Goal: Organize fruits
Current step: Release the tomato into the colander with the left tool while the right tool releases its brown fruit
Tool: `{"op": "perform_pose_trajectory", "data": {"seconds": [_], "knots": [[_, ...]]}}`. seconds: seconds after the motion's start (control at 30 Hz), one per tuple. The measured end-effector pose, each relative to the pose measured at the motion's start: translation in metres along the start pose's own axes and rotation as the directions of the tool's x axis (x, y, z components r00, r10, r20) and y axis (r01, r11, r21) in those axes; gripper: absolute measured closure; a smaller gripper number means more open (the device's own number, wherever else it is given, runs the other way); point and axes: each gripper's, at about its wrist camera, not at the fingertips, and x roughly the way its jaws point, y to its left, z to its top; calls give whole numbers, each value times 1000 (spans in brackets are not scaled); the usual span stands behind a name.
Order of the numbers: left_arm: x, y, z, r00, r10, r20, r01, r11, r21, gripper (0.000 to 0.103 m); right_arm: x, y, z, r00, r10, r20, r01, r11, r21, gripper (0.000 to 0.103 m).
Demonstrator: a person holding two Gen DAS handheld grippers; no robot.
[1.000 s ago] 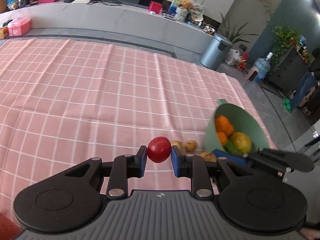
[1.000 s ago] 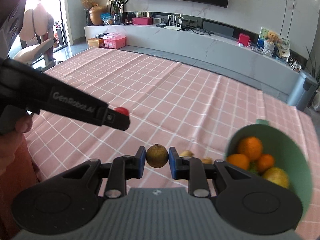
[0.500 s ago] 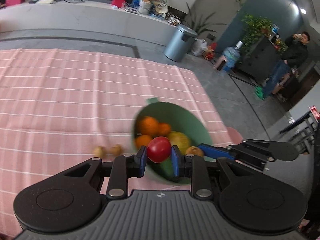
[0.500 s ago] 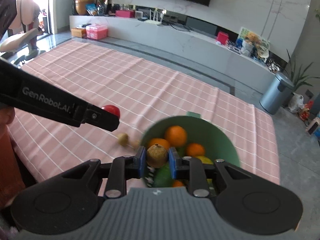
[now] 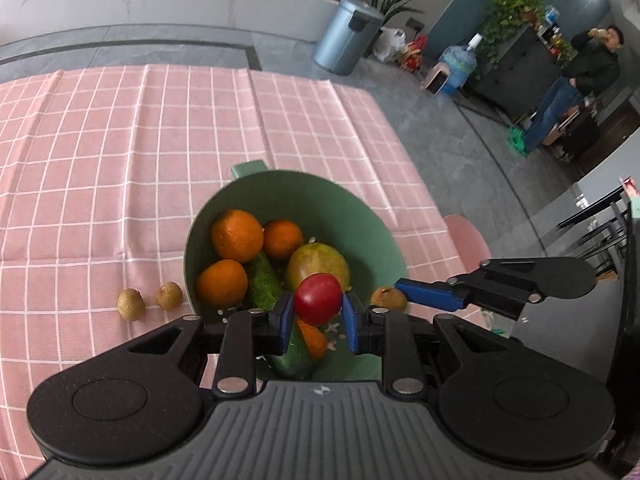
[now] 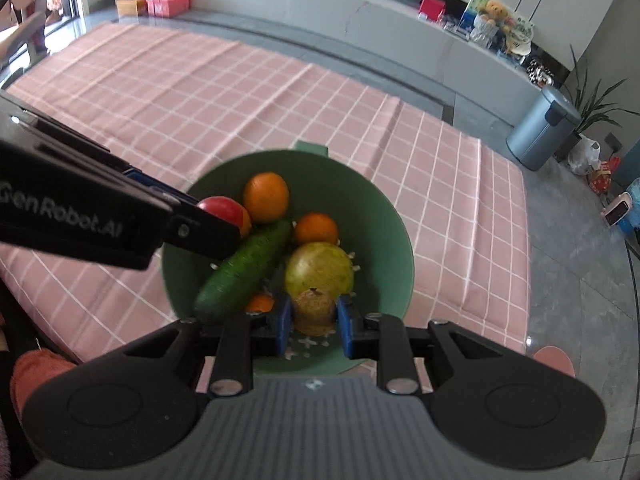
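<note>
Two black grippers are seen, left (image 5: 318, 320) and right (image 6: 312, 326). Blue pads (image 5: 282, 320) are fitted inside the fingers, silver screws (image 5: 229, 385) set behind them, a ribbed grey housing further back. White "GenRobot.AI" lettering is printed along the left gripper's side.

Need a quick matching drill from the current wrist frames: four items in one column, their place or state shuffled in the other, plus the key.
Column 1
1. red tomato
2. brown longan
3. cucumber
4. two small brown fruits

Column 2
A. lying on the pink checked cloth, left of the bowl in the left wrist view
B. clamped in the left gripper over the bowl
C. lying inside the green bowl among the oranges
D. clamped in the right gripper over the bowl

Pairs: 1-B, 2-D, 3-C, 4-A
</note>
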Motion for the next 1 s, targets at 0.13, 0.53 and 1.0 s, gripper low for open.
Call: {"op": "perform_pose_trajectory", "data": {"seconds": [0.13, 0.53, 1.0], "knots": [[13, 2, 1, 999, 9, -43, -10, 1000, -4, 75, 15, -5, 1, 999, 13, -44, -13, 1000, -5, 83], [41, 13, 0, 992, 66, -104, -69, 997, -19, 74, 48, -10, -1, 992, 61, -112, -59, 998, 21, 83], [44, 17, 4, 993, 50, -105, -54, 998, -31, 67, 59, -21, -10, 986, 94, -136, -82, 992, 92, 82]]}}
